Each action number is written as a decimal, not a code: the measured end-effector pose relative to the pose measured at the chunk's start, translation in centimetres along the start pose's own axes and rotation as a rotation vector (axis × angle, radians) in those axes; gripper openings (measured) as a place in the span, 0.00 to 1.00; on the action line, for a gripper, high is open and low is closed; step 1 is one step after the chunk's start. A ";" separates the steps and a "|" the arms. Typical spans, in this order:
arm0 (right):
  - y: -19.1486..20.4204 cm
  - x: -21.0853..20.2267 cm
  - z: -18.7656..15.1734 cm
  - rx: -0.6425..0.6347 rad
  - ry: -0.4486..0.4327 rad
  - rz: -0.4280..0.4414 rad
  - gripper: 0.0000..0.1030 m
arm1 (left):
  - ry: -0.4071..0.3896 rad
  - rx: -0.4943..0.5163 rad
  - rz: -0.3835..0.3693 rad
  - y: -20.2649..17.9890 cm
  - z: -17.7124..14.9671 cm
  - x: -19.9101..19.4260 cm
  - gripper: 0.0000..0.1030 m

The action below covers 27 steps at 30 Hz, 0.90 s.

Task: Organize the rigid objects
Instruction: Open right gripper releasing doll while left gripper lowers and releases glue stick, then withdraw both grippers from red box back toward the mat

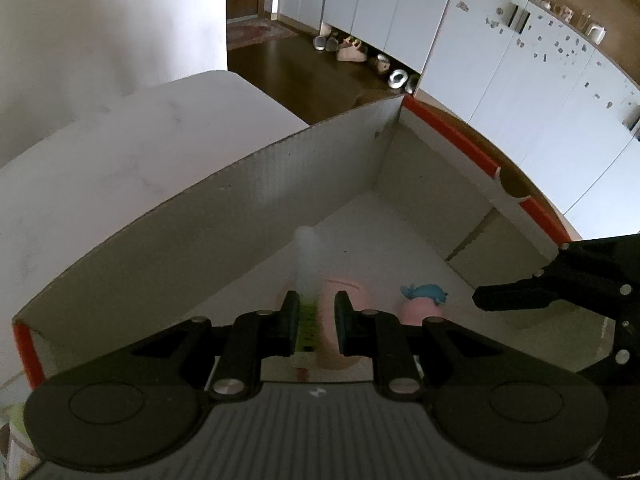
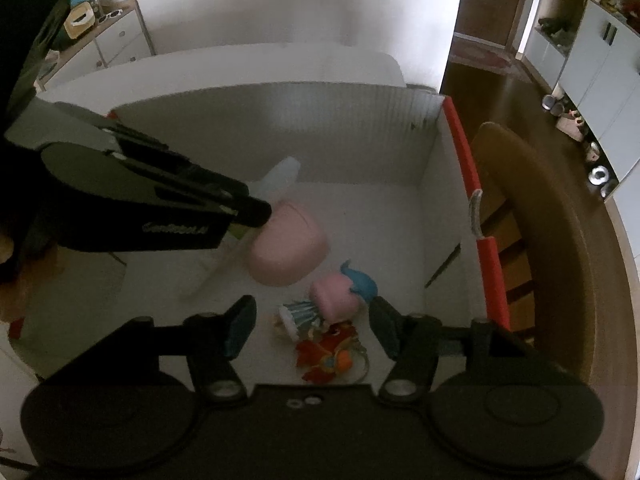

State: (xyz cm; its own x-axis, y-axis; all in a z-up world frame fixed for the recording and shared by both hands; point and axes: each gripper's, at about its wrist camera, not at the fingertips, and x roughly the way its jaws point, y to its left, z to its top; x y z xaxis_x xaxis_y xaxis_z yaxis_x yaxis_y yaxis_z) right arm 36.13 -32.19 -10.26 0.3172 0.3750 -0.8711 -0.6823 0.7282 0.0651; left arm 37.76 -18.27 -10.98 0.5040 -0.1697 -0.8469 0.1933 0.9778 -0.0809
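Note:
A white cardboard box (image 1: 280, 196) with red-edged rims (image 2: 466, 152) holds the objects. My left gripper (image 1: 317, 320) is inside it, shut on a clear tube with a green label (image 1: 308, 272); it also shows in the right wrist view (image 2: 280, 176), tilted over a pink lidded case (image 2: 288, 248). My right gripper (image 2: 312, 324) is open and empty above the box's near side, over a small pink pot with a blue figure (image 2: 340, 292), a striped white-blue toy (image 2: 298, 314) and a red-orange keychain toy (image 2: 328, 356).
A wooden chair back (image 2: 532, 216) stands right of the box. White cabinets (image 1: 500, 72) and several shoes (image 1: 352, 50) line the dark wood floor beyond. A white dresser (image 2: 108, 40) stands at the far left wall.

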 end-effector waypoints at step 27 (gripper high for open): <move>4.7 -8.3 -1.3 0.045 -0.197 0.014 0.66 | -0.195 -0.016 -0.017 1.5 -4.2 -10.8 0.17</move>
State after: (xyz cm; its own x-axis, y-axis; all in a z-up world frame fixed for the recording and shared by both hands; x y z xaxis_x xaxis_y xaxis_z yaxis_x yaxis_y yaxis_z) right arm 29.46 -32.62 -3.38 0.4337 0.4873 -0.7579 -0.6590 0.7452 0.1020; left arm 29.08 -14.50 -4.20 0.6542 -0.2057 -0.7278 0.1911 0.9760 -0.1041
